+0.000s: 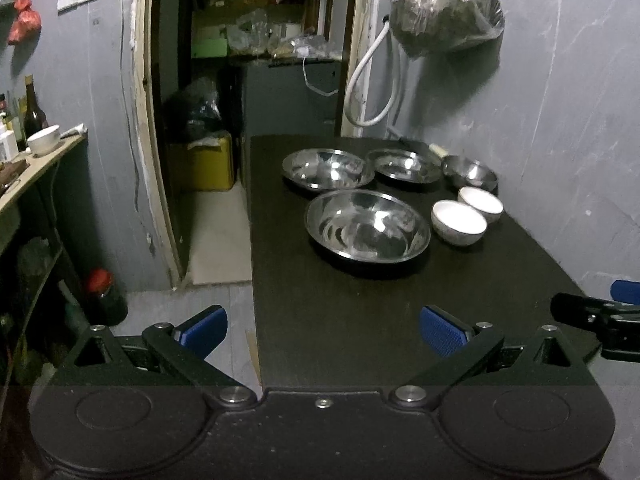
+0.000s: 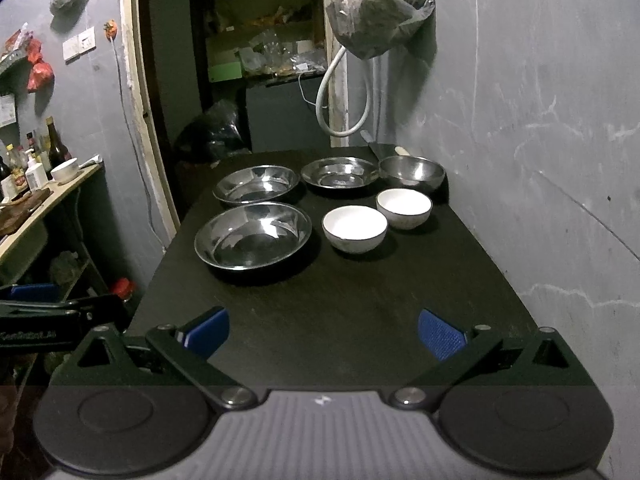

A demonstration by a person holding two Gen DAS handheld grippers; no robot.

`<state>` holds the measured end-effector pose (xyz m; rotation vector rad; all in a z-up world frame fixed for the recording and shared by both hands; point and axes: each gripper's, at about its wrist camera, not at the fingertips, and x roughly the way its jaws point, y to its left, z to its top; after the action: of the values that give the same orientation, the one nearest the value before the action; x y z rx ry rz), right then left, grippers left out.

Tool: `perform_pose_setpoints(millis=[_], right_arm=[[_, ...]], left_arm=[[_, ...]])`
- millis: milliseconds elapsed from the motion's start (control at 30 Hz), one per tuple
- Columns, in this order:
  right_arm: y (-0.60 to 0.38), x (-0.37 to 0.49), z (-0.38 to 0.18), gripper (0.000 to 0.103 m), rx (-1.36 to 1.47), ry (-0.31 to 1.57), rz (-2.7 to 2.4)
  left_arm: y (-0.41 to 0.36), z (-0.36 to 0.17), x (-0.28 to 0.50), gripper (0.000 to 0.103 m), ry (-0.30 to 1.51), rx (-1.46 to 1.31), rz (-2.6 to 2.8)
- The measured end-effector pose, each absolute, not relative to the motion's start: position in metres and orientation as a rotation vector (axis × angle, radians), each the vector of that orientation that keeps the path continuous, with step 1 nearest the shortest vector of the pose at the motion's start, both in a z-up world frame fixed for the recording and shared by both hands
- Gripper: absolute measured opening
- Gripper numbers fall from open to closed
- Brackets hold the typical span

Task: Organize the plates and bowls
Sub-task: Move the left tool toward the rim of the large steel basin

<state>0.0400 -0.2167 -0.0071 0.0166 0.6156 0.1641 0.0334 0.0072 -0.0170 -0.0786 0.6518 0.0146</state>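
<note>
Currently hovering both gripper units, left gripper (image 1: pixel 322 334) and right gripper (image 2: pixel 323 334), released and empty, low in frame; lining up nearest steel plate (image 2: pixel 253 236) mid-frame on desk (image 2: pixel 340 312), taking rim squarely.

3 steel plates (image 2: pixel 253 236), 2 white bowls (image 2: pixel 355 227), table (image 2: pixel 360 300).

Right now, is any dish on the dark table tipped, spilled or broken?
Nothing stands out. The three steel plates, the steel bowl and the two white bowls all sit upright, empty and apart on the table.
</note>
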Motion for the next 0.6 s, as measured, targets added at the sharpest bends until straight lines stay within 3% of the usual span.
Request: perform_pose_setpoints(millis=[600], right_arm=[[-0.228, 0.121, -0.003, 0.103, 0.055, 0.677, 0.213]], left_arm=[[0.019, -0.01, 0.115, 0.102, 0.743, -0.19, 0.035]])
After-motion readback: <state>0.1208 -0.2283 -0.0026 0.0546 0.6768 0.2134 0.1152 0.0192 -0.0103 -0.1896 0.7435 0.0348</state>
